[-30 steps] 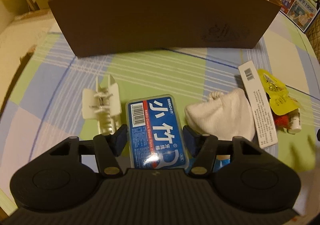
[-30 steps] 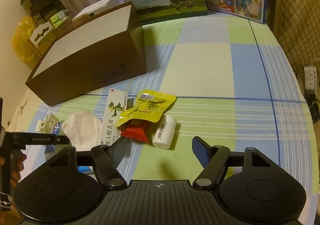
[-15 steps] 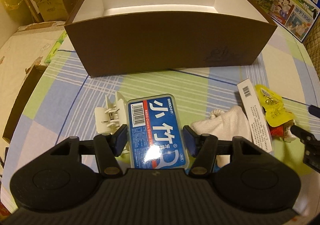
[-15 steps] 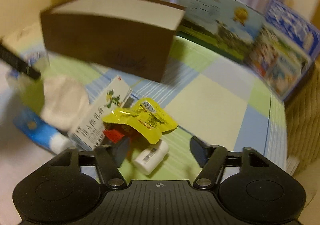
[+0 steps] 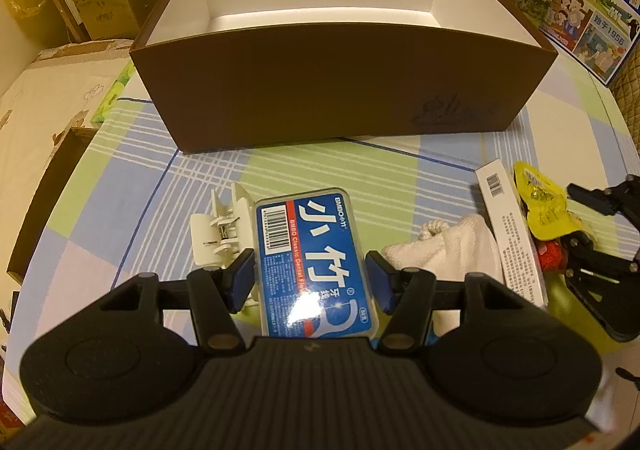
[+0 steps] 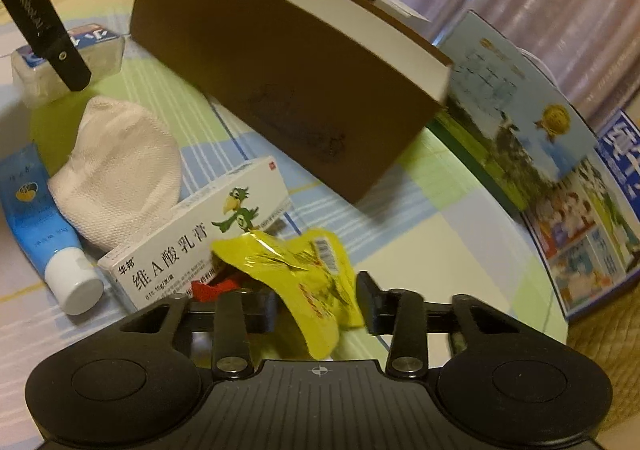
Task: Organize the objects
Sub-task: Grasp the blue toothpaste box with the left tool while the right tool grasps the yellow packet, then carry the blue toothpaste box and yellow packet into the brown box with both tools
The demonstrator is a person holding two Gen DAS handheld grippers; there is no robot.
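My left gripper (image 5: 310, 274) is shut on a blue-labelled dental floss case (image 5: 308, 246), held in front of the open brown box (image 5: 340, 85). In the right wrist view the case (image 6: 68, 49) shows at far left behind a black finger (image 6: 44, 21) of that gripper. My right gripper (image 6: 316, 300) is rolled to one side, and its jaws are closing on a crumpled yellow packet (image 6: 304, 270) that fills the gap between them. From the left wrist view the right gripper (image 5: 580, 219) sits over that packet (image 5: 540, 205) at the right edge.
A white ointment carton (image 6: 192, 246), a white cloth pouch (image 6: 120, 169), a blue tube (image 6: 36, 209) and a red packet (image 6: 208, 288) lie beside the yellow packet. A white hair clip (image 5: 220, 234) lies left of the case. Milk cartons (image 6: 540, 169) stand behind the brown box (image 6: 288, 81).
My right gripper came down over the yellow packet, rolled sideways and narrowed its jaws around it. The left gripper, still holding the case, now shows the box's white inside.
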